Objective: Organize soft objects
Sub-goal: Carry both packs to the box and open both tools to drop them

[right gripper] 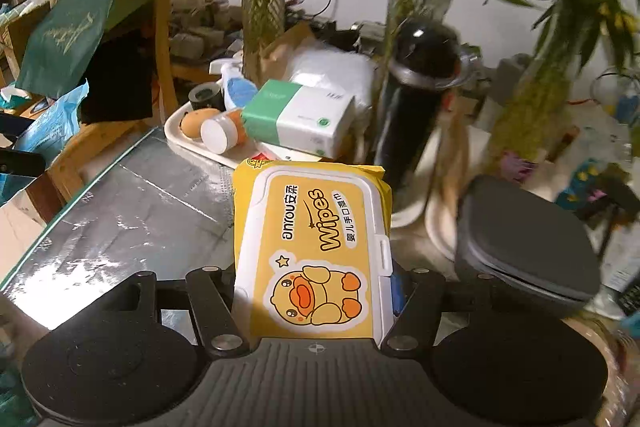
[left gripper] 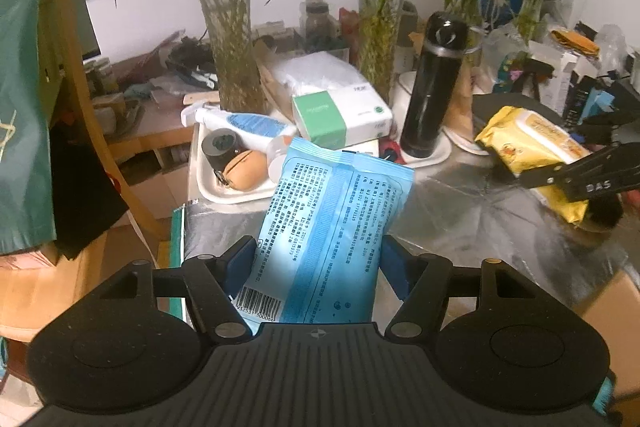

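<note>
My left gripper [left gripper: 318, 251] is shut on a light blue wipes pack [left gripper: 332, 211], printed back side up, held tilted above the silver table [left gripper: 480, 223]. The same blue pack [right gripper: 52, 123] shows at the far left of the right wrist view. My right gripper [right gripper: 314, 279] is shut on a yellow wipes pack [right gripper: 316, 227] with a white flip lid and a duck picture. It is held off the table. In the left wrist view that yellow pack [left gripper: 528, 143] sits at the right in the right gripper [left gripper: 580, 183].
A white tray [left gripper: 208, 187] at the back left holds a tape roll, a lotion bottle and a brown pouch. A green-and-white tissue pack [left gripper: 340, 115], a black flask [left gripper: 432, 87], bamboo vases and a grey lidded box [right gripper: 520, 239] crowd the back. A chair [left gripper: 80, 107] stands left.
</note>
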Tool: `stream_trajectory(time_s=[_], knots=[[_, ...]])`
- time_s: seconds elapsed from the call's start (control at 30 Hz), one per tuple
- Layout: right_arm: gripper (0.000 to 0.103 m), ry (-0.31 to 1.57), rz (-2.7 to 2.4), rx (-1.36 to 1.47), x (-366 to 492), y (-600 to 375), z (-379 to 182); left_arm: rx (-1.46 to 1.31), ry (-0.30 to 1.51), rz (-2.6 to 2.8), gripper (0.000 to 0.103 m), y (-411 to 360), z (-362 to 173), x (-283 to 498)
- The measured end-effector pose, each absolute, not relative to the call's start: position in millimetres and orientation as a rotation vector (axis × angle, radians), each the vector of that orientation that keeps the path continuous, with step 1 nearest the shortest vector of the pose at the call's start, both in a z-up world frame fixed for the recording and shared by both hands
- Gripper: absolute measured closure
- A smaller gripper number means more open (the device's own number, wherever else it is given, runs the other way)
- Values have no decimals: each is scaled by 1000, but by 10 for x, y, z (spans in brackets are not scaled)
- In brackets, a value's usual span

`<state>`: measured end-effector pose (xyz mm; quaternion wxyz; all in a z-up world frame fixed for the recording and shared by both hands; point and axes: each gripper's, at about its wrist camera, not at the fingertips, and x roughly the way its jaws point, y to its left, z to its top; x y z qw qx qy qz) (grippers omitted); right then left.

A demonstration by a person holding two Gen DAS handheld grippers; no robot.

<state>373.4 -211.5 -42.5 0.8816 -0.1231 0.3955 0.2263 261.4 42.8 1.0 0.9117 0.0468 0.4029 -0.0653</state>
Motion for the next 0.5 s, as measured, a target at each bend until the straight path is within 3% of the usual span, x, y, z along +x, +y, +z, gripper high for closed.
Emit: stream_trajectory(time_s=[0.5], knots=[[38, 742, 498, -215, 2723, -2286, 234, 61, 804, -143, 37, 245, 543, 1864]])
